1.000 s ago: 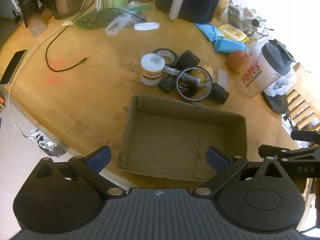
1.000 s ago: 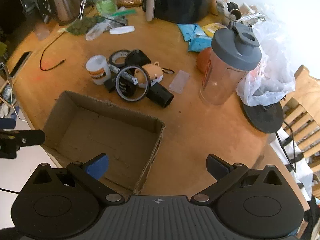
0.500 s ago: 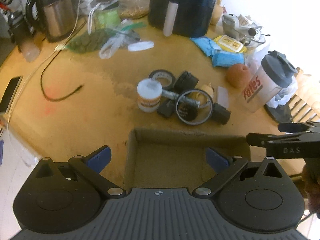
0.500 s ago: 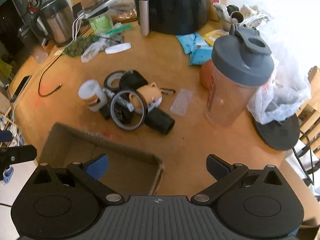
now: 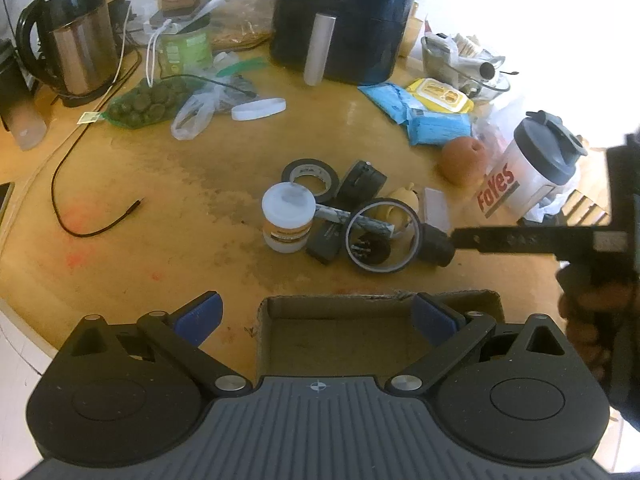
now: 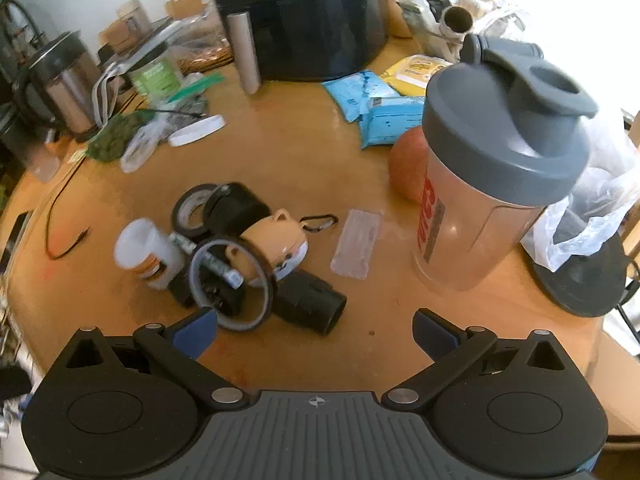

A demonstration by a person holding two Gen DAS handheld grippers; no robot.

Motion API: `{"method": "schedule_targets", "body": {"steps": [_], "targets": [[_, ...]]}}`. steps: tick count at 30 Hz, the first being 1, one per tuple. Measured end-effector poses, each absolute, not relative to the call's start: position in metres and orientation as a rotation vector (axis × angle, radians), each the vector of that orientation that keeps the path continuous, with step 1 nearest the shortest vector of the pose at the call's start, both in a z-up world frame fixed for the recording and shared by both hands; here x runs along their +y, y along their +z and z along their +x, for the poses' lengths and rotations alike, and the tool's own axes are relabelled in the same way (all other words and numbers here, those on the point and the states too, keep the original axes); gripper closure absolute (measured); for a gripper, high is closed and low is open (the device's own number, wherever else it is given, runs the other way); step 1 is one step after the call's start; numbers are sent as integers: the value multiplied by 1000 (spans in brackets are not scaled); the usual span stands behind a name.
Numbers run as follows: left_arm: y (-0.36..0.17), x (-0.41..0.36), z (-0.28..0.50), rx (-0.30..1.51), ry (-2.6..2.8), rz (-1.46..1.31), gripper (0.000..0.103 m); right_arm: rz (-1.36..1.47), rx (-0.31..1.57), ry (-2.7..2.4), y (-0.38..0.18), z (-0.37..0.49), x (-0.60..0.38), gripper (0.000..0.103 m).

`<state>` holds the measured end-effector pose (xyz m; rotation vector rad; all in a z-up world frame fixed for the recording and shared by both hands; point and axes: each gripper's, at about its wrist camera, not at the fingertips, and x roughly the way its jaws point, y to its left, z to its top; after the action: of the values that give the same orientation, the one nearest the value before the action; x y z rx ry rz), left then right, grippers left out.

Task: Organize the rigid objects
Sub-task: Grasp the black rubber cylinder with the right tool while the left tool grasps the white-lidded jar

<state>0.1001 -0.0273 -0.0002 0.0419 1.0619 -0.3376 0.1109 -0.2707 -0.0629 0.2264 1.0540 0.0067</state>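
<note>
A pile of small rigid objects lies mid-table: a white jar [image 5: 288, 222] [image 6: 146, 254], a black tape roll [image 5: 310, 174] [image 6: 192, 208], a clear-rimmed ring [image 5: 382, 240] [image 6: 232, 284], a tan figurine [image 6: 276, 240] and a black cylinder [image 6: 310, 302] [image 5: 436, 244]. A cardboard box [image 5: 380, 306] sits just in front of my left gripper [image 5: 316, 316], which is open and empty. My right gripper [image 6: 314, 328] is open and empty, just short of the black cylinder; its finger shows in the left wrist view [image 5: 520, 238] reaching toward the pile.
A shaker bottle [image 6: 492, 188] [image 5: 528, 168] stands right of the pile beside an orange fruit [image 5: 464, 158]. A black air fryer [image 5: 340, 20], a kettle [image 5: 72, 40], blue packets [image 5: 424, 116], a bag of green fruit [image 5: 148, 102] and a black cable [image 5: 80, 200] crowd the back and left.
Both grippers moved forward over the table toward the pile. The box slid down and mostly out of both views. The right gripper has come close to the black cylinder.
</note>
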Motion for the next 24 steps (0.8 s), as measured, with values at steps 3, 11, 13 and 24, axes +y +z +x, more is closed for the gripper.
{"method": "schedule_targets", "body": {"steps": [3, 11, 13, 24], "targets": [[-2, -23, 103, 1065, -343, 49, 0, 246, 1054, -38, -72, 121, -270, 10], [-6, -9, 109, 1085, -336, 24, 0, 330, 1082, -121, -96, 146, -270, 24], [-6, -5, 110, 1084, -331, 18, 0, 358, 1093, -143, -102, 149, -270, 25], [-2, 0, 119, 1063, -321, 9, 0, 432, 1144, -182, -124, 157, -267, 50]]}}
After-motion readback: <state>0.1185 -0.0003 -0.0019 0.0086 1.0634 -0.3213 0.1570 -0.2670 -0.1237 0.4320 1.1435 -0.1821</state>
